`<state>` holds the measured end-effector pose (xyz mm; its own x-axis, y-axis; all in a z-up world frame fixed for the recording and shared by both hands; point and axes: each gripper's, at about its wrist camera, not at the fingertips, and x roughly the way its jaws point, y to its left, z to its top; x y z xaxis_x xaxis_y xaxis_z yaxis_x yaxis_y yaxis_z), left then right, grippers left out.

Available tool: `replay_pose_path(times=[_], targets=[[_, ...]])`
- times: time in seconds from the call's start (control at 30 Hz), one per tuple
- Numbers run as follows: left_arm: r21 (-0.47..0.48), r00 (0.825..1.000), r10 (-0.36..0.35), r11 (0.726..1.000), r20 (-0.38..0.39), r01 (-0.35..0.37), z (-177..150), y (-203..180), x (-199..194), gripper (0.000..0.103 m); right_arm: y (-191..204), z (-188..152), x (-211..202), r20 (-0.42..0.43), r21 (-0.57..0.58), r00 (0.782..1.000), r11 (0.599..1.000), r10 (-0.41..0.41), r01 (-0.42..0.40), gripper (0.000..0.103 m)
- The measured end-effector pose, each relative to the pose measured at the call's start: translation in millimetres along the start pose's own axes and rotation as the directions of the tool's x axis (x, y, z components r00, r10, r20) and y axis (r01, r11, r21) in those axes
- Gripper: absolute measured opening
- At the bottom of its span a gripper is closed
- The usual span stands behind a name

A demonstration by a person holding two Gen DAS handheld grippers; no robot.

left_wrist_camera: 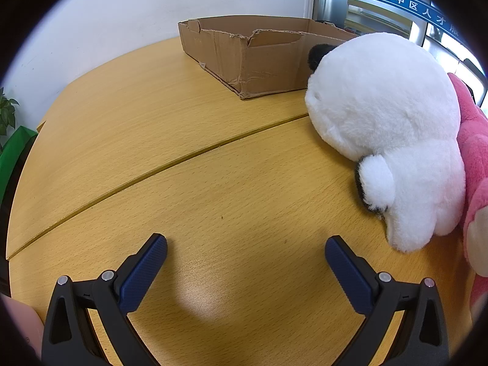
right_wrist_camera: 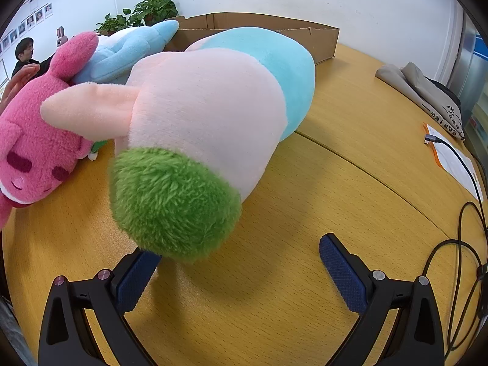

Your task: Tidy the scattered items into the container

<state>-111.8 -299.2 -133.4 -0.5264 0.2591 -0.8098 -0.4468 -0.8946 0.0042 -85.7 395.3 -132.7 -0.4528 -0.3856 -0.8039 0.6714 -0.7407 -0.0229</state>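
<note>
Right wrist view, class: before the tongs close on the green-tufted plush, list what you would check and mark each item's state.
1. Right tongs open: ok.
2. Green-tufted plush between the fingers: not ok, only beside the left pad.
3. Left tongs open, holding nothing: ok.
4. Cardboard box within view behind the plush: ok.
5. Room inside the box: cannot tell.
6. Black cable apart from the plush: ok.

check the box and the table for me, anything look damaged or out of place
The cardboard box is damaged: its near wall is torn ragged along the top edge and creased at the corner. The plush toys are not in it; the white plush, pink plush and green-topped plush lie toppled on the table. Both grippers are open and hold nothing.
</note>
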Motion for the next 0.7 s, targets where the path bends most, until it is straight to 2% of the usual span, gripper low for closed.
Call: replay_pose_path(times=[0.37,0.43,0.5,0.63,0.7], targets=[[-0.001,1.000,0.001,1.000,0.000,-0.001,-0.5,0.5,0.1,0.103,0.9,1.6,1.1,-0.001,0.009,1.000,1.000,-0.009,0.009,0.103],[-0.005,1.000,0.003,1.000,0.000,-0.003,-1.3,2.0,0.4,0.103,2.7,3.1,1.8,-0.001,0.031,1.000,0.999,-0.025,0.026,0.103],[-0.015,1.000,0.010,1.000,0.000,-0.010,-1.1,3.2,1.6,0.103,7.2,1.8,0.5,-0.006,0.101,0.997,0.992,-0.076,0.077,0.103],[-0.044,0.999,0.034,0.998,-0.001,-0.034,-4.6,0.3,1.2,0.103,25.1,-9.8,-10.8,-0.046,0.313,0.971,0.919,-0.235,0.238,0.103],[-0.072,0.999,0.054,0.996,-0.001,-0.054,-8.7,-4.1,-0.6,0.103,32.8,-13.3,-14.4,-0.067,0.379,0.957,0.880,-0.283,0.287,0.103]])
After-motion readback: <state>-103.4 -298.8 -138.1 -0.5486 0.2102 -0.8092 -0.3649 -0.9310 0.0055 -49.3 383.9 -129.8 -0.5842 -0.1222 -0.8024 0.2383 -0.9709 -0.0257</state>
